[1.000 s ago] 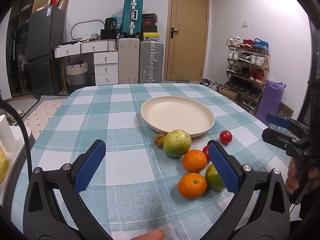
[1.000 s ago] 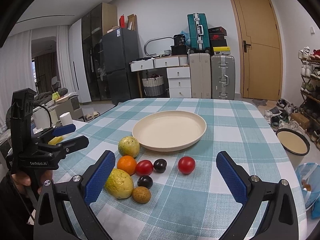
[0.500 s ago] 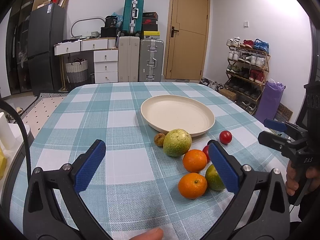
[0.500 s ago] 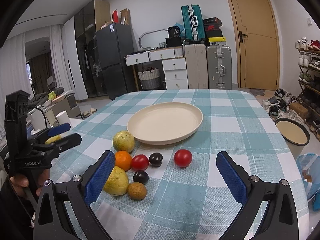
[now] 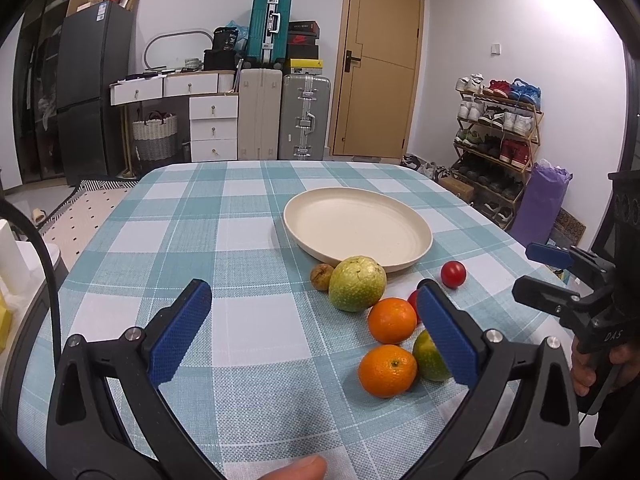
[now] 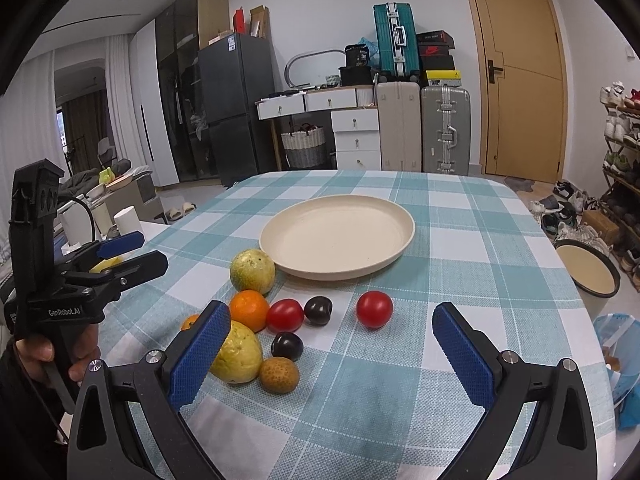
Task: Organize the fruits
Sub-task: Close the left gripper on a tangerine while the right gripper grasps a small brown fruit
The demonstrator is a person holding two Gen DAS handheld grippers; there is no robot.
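Observation:
An empty cream plate (image 5: 412, 252) (image 6: 304, 270) sits mid-table on the checked cloth. In front of it lies a cluster of fruit: a green guava (image 5: 357, 283) (image 6: 252, 271), two oranges (image 5: 392, 320) (image 5: 387, 370), a yellow-green fruit (image 6: 240, 354), a small brown fruit (image 6: 279, 375), two dark plums (image 6: 318, 310) (image 6: 287, 346) and two red tomatoes (image 6: 285, 315) (image 6: 374, 309). My left gripper (image 5: 312, 300) (image 6: 148, 250) hovers open just left of the cluster. My right gripper (image 6: 330, 320) (image 5: 527, 268) hovers open on the other side. Neither holds anything.
A cream basin (image 6: 588, 272) stands beside the table's right edge, with a blue bag (image 6: 624, 364) below it. A shoe rack (image 5: 496, 136), suitcases (image 5: 304, 116) and drawers (image 5: 212, 128) line the far walls. A person's hand (image 6: 44, 354) grips the left handle.
The right gripper has drifted slightly in toward the fruit. The left gripper has barely moved. Both stay open, and no fruit has shifted.

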